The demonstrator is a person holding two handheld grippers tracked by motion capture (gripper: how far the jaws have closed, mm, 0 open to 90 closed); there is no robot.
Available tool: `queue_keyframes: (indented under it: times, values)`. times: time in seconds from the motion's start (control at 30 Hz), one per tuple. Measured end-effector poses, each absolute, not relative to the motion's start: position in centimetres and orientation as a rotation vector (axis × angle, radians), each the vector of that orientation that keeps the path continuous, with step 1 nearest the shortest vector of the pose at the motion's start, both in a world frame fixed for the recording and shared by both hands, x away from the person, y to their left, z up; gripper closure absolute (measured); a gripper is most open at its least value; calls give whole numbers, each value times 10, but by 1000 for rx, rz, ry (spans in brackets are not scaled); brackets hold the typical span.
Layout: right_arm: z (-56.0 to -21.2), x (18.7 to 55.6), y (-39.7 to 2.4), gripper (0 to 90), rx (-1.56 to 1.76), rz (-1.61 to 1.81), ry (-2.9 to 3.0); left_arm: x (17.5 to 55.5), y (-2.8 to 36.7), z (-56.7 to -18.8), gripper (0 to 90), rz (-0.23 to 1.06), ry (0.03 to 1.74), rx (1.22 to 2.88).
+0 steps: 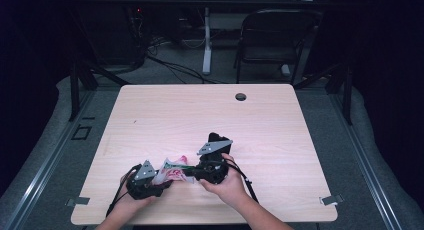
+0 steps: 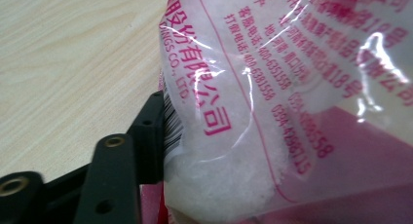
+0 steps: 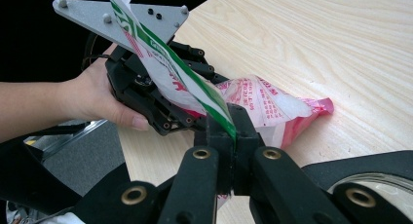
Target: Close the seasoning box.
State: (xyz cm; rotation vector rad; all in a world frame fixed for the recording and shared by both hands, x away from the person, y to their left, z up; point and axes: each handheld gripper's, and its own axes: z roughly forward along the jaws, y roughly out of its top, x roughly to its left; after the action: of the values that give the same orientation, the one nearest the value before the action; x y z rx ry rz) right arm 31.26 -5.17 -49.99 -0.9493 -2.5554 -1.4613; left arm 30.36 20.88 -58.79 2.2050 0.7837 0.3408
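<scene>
The wood table (image 1: 165, 115) sits in a dark room. My right claw (image 3: 233, 131) is pinched tight on the bag (image 3: 263, 104) by its green edge. My left claw (image 1: 150, 182) has the bag's fat end between its fingers, but I cannot tell if it grips. I should squeeze slowly, then pull gently.

One plastic bag (image 1: 172, 171) of white grains, printed in pink, lies near the front edge of one wooden table (image 1: 200, 120). Two grippers meet at it, the left gripper (image 1: 150, 182) and the right gripper (image 1: 197, 171), each held in one of two hands. On the far side stands one black chair (image 1: 272, 37), and the tabletop has one round hole (image 1: 241, 96).
</scene>
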Motion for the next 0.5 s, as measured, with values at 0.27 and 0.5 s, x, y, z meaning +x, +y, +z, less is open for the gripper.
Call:
queue_keyframes:
  times: [0.27,0.5]
  values:
    - [-500,313,-51,900,-950,-1465,-2552,301,206,-586,524,372,784,2214]
    - [-499,313,-53,900,-948,-1472,-2550,299,205,-582,563,398,785,2224]
